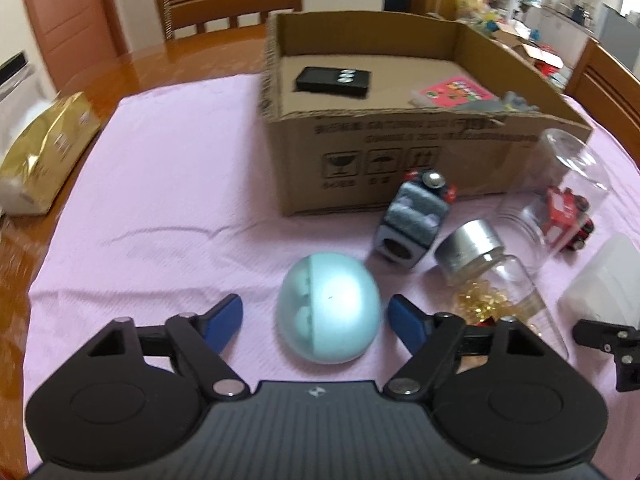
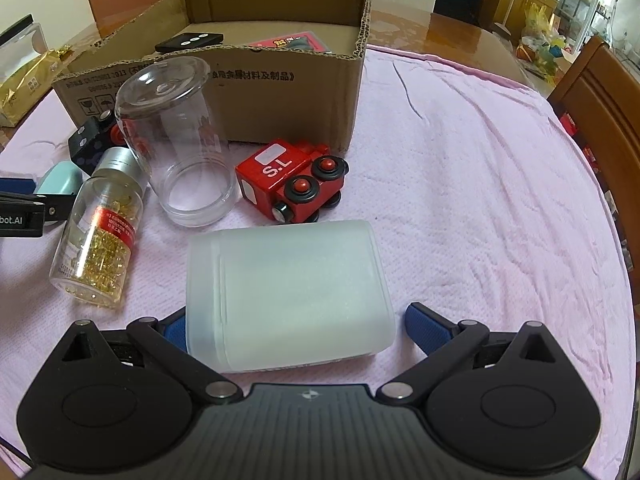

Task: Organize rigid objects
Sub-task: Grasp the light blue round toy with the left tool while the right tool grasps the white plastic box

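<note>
A pale teal egg-shaped case [image 1: 328,308] lies on the pink cloth between the blue pads of my left gripper [image 1: 316,320]. There is a gap on each side, so the gripper is open. In the right wrist view a frosted white plastic box [image 2: 288,292] lies between the jaws of my right gripper [image 2: 300,328]. Its right pad stands clear of the box, so it too is open. A cardboard box [image 1: 400,160] behind them holds a black remote [image 1: 332,80] and a pink card pack [image 1: 456,90].
On the cloth lie a blue-grey toy block [image 1: 412,220], a silver-capped bottle of gold capsules [image 2: 100,240], a clear jar [image 2: 180,140] on its side and a red toy train [image 2: 292,184]. A gold bag [image 1: 48,152] sits far left. Wooden chairs stand around the table.
</note>
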Motion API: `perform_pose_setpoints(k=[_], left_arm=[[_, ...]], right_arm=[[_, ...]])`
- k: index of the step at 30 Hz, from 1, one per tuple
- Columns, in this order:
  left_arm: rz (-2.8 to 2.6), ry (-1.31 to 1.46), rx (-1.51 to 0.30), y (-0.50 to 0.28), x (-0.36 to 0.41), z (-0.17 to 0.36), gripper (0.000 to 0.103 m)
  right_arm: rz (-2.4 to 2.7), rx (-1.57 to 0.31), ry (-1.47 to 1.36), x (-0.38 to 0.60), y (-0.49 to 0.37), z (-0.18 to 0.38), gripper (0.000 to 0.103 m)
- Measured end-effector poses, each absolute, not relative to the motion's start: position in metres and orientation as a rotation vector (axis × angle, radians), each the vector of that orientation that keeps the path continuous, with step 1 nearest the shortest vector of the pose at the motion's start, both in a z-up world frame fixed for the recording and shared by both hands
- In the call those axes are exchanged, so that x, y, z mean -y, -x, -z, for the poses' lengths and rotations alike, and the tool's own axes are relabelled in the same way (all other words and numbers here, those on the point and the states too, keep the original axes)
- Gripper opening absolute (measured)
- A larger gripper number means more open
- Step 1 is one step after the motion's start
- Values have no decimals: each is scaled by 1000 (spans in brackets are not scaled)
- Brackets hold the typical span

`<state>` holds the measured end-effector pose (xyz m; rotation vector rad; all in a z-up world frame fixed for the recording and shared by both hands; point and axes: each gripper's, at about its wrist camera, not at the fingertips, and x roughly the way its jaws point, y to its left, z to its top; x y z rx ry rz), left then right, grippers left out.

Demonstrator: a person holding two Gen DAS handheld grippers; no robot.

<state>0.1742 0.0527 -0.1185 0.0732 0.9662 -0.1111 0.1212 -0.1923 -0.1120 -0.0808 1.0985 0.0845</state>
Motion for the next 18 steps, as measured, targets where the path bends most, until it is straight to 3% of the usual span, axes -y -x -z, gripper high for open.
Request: perform_pose_setpoints(k=[18], left_arm=[[77, -43, -977, -174, -43, 114, 60]], right_arm=[[-167, -1129, 128, 192, -141, 112, 103]])
